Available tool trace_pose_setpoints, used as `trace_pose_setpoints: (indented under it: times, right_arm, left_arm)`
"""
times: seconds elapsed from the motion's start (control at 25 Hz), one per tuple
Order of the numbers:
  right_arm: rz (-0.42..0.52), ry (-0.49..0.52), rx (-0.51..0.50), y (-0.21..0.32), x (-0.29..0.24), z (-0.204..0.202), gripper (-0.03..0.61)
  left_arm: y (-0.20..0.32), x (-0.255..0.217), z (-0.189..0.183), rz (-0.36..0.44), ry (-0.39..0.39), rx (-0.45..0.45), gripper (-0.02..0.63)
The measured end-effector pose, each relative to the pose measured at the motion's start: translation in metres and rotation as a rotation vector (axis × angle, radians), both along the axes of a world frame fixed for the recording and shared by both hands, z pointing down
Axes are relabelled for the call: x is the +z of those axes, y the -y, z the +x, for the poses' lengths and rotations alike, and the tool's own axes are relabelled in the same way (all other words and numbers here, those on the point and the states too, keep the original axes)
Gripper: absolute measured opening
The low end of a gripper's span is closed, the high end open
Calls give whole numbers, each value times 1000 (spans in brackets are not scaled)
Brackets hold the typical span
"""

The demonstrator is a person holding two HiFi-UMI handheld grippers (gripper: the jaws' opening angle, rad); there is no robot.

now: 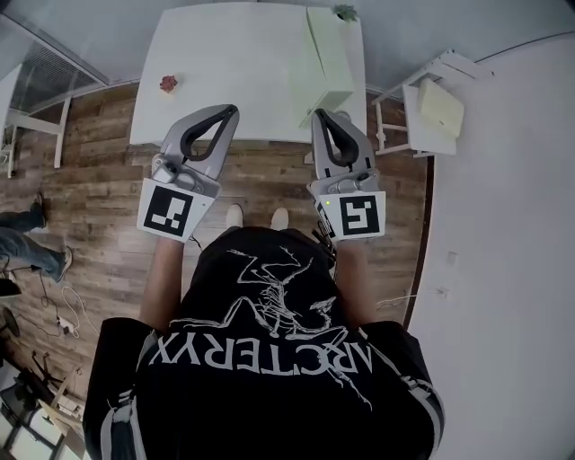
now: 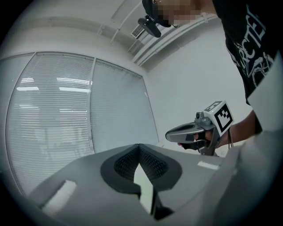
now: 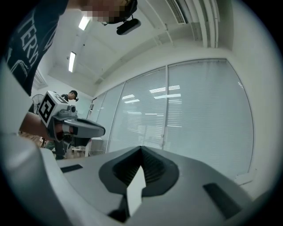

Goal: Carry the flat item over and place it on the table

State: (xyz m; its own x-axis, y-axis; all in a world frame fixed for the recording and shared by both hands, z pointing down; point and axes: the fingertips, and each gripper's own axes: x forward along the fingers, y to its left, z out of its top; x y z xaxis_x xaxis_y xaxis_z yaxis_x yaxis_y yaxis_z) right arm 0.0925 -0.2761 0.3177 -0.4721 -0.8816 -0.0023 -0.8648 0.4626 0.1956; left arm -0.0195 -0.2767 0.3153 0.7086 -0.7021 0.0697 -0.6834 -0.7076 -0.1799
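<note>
A pale green flat item (image 1: 329,52) lies on the right part of the white table (image 1: 225,63), its near end at the table's front edge. My right gripper (image 1: 321,114) is shut and empty, its tip just short of that near end. My left gripper (image 1: 232,110) is also shut with nothing in it, at the table's front edge further left. Both gripper views look up at blinds and ceiling: the left gripper (image 2: 139,146) shows closed jaws, and so does the right gripper (image 3: 141,149).
A small red object (image 1: 168,84) sits at the table's left edge and a little plant (image 1: 344,13) at its far right corner. A white stand (image 1: 422,99) with another pale flat piece (image 1: 440,108) is to the right. Someone's legs (image 1: 31,235) show at left on the wooden floor.
</note>
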Motion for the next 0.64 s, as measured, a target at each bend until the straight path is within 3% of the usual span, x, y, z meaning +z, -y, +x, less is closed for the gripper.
trace_pose_setpoints:
  times: [0.64]
  right_arm:
    - [-5,9,-15,15,1,1,12]
  left_arm:
    - [10,4,-5,-7,8,-29,-2]
